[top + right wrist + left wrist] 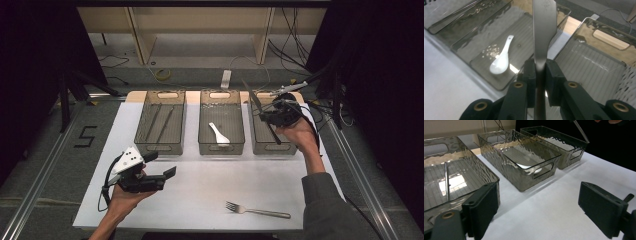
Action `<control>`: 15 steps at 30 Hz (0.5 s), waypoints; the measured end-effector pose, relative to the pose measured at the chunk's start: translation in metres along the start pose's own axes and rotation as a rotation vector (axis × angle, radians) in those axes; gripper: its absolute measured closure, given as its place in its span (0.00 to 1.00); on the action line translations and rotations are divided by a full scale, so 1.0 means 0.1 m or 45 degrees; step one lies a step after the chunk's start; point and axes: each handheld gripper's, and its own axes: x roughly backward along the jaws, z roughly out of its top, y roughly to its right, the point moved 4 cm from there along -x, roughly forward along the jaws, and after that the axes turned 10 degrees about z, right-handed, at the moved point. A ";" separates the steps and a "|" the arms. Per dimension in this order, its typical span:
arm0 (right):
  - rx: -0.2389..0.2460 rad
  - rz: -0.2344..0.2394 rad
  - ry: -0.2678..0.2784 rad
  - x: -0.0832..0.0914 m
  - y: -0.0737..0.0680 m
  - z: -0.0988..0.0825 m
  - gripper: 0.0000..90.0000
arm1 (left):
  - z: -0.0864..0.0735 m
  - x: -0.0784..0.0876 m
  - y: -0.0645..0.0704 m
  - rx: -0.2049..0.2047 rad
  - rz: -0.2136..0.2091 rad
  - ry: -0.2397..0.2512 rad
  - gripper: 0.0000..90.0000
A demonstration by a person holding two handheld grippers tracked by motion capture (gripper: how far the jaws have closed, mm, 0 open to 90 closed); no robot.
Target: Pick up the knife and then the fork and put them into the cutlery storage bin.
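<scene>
While I am watching from the high view, my right gripper [272, 112] is hanging over the right-hand bin [270, 145] of three smoky plastic bins, clenching a table knife [256, 101] whose blade is slanting up and toward the middle bin [221, 146]. That middle bin is holding a white spoon [219, 134], the left bin [160, 145] is holding long thin metal pieces I cannot identify, and a fork [257, 210] is lying on the white table sheet [200, 185] near the front edge, well apart from the bins. My left gripper [164, 165] is hovering low over the sheet in front of the left bin, jaws spread and holding nothing. In the left gripper view, I am looking between those two parted jaws at bare sheet, with the three bins running away in a row and a thin metal rod [446, 180] lying in the nearest one. In the right gripper view, the jaws are pinching the knife [542, 37] near where blade meets handle, the blade standing straight up the frame over the gap between the middle bin with its spoon [500, 60] and the right-hand bin [596, 65].
</scene>
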 end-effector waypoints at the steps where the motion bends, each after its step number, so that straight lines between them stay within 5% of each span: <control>1: -0.009 -0.004 0.001 -0.02 0.02 0.01 0.90 | 0.00 0.00 0.00 0.002 0.000 0.001 0.17; 15: -0.130 -0.092 0.040 -0.20 0.31 0.02 0.90 | 0.00 0.00 0.00 0.010 -0.002 0.005 0.17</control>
